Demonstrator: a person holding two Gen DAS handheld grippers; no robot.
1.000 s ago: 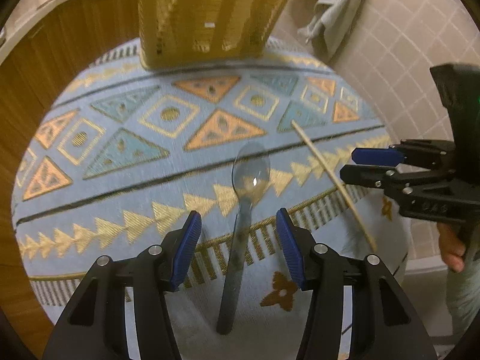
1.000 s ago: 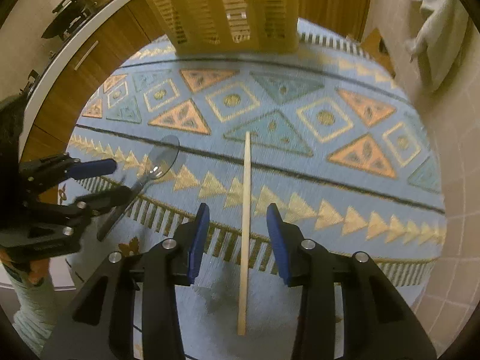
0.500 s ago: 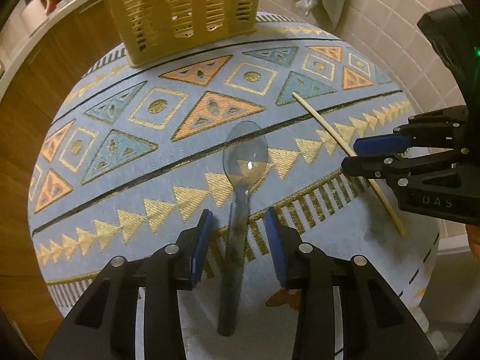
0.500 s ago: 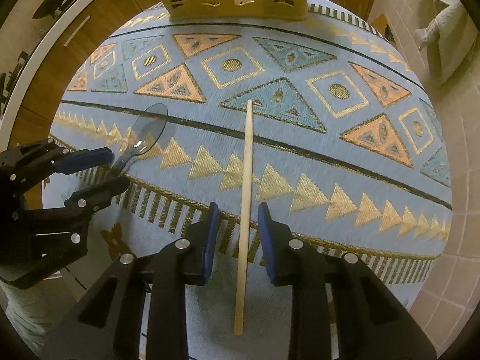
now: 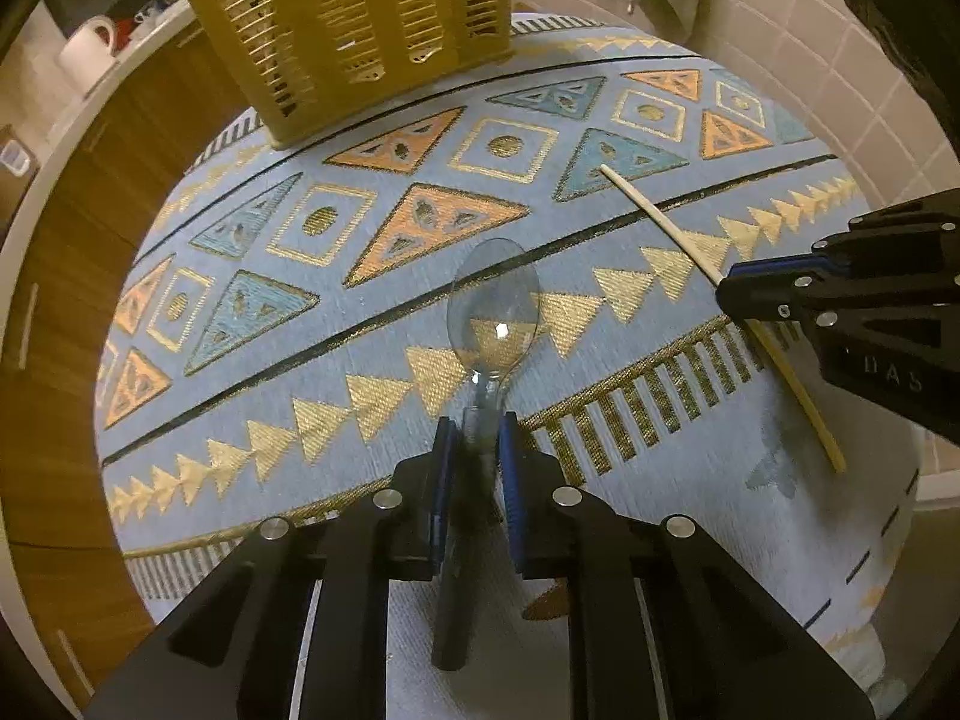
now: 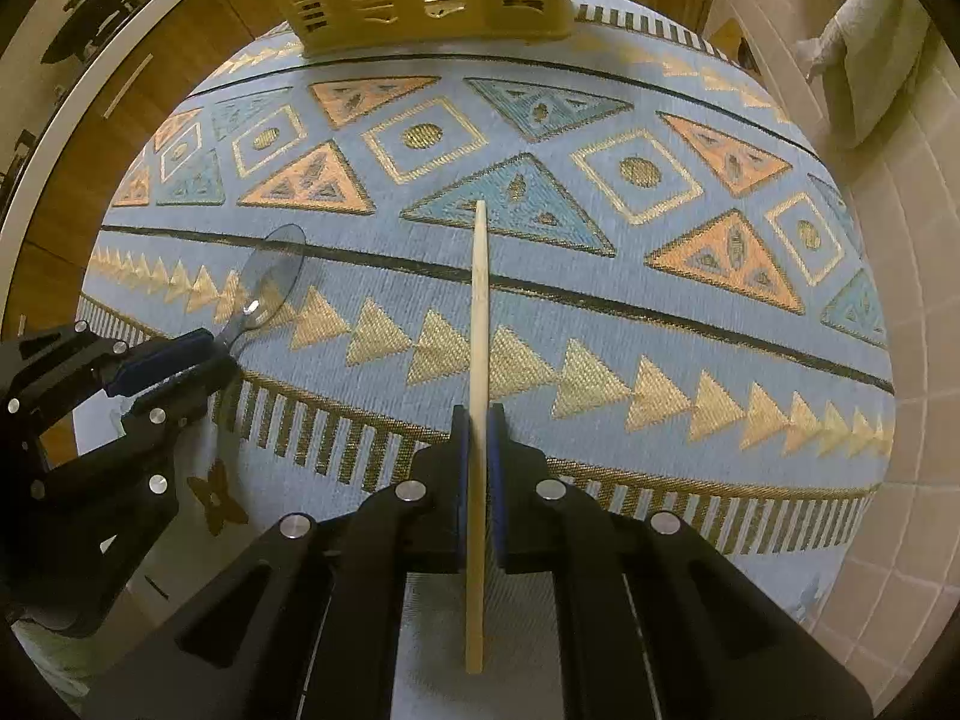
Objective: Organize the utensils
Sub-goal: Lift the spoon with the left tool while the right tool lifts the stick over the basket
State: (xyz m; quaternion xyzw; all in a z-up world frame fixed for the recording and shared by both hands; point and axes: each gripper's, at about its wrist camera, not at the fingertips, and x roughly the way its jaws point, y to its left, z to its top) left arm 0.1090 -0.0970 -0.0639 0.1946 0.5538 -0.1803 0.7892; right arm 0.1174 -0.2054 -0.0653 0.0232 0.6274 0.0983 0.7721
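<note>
Clear glossy plastic in the spoon (image 5: 493, 315), a bright glint on the bowl, handle darker and smoky; pale matt bare wood in the chopstick (image 6: 479, 324), smooth and unvarnished; woven cloth over the table (image 5: 384, 324), coarse ribbed weave in matt blue with shiny gold thread in the triangles; yellow moulded plastic in the slotted utensil basket (image 5: 360, 24), slightly glossy; matt black plastic on the left gripper (image 5: 474, 438) and right gripper (image 6: 478, 420), blue rubbery pads, small polished metal screw heads; brown satin wood-grain cabinet fronts (image 5: 54, 276); beige semi-gloss floor tiles (image 6: 900, 456); soft crumpled grey towel (image 6: 864, 30)
</note>
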